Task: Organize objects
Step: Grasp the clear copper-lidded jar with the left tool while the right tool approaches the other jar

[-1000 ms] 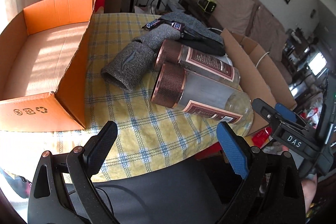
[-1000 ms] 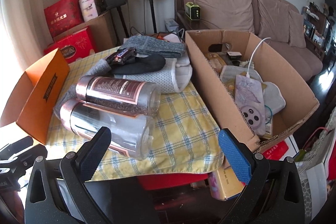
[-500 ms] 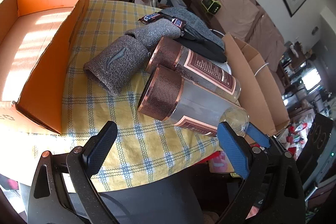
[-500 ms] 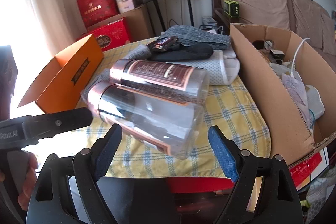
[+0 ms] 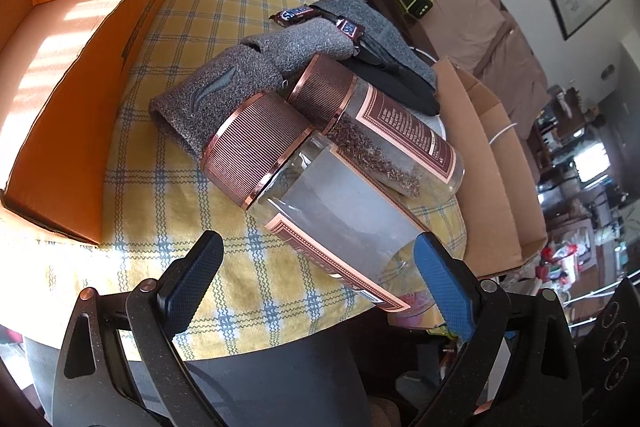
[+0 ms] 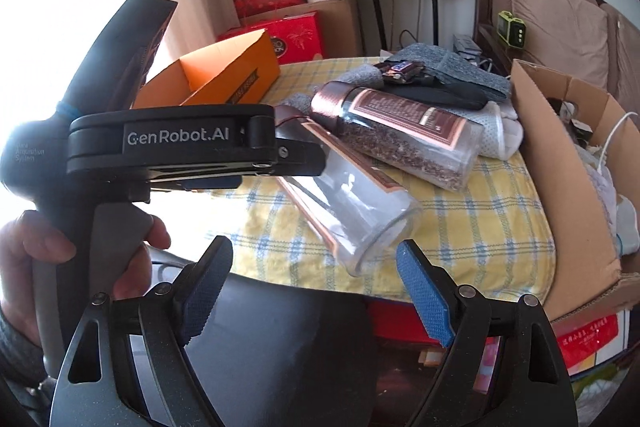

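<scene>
Two clear jars with copper lids lie side by side on the yellow checked tablecloth (image 5: 168,211). The near empty jar (image 5: 320,203) lies between my left gripper's (image 5: 316,283) open fingers, its base by the right pad. The far jar (image 5: 384,131) holds brown flakes. In the right wrist view the empty jar (image 6: 352,215) lies just beyond my open right gripper (image 6: 316,287), and the left gripper's body (image 6: 168,143) reaches over it. The far jar (image 6: 400,135) lies behind.
An open orange box (image 5: 68,59) stands at the left, empty. A brown cardboard box (image 6: 568,163) with soft items stands at the right. Grey knit sleeves (image 5: 224,87), a black cloth and candy bars (image 5: 304,17) lie behind the jars. A dark chair back (image 6: 280,339) is below.
Both grippers have moved forward toward the empty jar. The left gripper now straddles its base end, and its body has come into the right wrist view over the jar.
</scene>
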`<control>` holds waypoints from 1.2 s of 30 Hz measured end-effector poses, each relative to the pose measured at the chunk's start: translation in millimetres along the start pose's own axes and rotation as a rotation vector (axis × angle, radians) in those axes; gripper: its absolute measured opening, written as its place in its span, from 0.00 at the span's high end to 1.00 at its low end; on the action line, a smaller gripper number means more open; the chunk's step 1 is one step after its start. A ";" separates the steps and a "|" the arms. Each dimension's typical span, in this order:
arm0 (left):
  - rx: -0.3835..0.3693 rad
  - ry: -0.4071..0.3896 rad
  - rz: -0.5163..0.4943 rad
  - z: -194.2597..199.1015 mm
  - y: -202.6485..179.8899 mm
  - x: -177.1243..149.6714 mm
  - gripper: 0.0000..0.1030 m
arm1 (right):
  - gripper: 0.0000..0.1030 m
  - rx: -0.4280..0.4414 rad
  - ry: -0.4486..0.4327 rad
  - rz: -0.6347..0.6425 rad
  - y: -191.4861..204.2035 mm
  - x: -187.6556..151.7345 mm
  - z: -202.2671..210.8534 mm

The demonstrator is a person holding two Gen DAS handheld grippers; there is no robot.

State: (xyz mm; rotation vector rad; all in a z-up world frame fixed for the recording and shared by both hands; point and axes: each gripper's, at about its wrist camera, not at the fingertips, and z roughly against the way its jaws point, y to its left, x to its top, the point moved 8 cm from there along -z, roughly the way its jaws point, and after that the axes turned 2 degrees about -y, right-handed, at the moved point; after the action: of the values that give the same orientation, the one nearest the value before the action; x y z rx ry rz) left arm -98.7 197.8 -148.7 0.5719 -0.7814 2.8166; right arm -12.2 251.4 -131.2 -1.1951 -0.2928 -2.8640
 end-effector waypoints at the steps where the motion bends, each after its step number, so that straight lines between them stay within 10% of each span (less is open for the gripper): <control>1: 0.008 0.003 0.005 -1.8 0.1 0.7 0.07 | 0.17 -0.021 -0.001 -0.009 -6.6 0.6 2.8; 8: 0.018 0.028 0.040 -13.3 -0.1 2.9 0.07 | 0.16 -0.078 -0.066 0.036 -41.1 27.6 0.7; 27: 0.071 0.083 0.054 -36.5 3.0 -0.9 0.07 | 0.13 0.353 0.006 0.043 17.1 12.2 -13.4; 36: 0.062 0.054 -0.003 -29.3 1.5 -4.4 0.19 | 0.07 0.063 -0.017 0.019 -45.1 27.5 11.3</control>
State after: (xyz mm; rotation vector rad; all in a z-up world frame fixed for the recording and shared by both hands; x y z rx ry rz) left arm -104.4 211.7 -174.3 0.5040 -0.6854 2.8491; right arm -27.9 299.2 -111.3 -1.2057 -0.3671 -2.8075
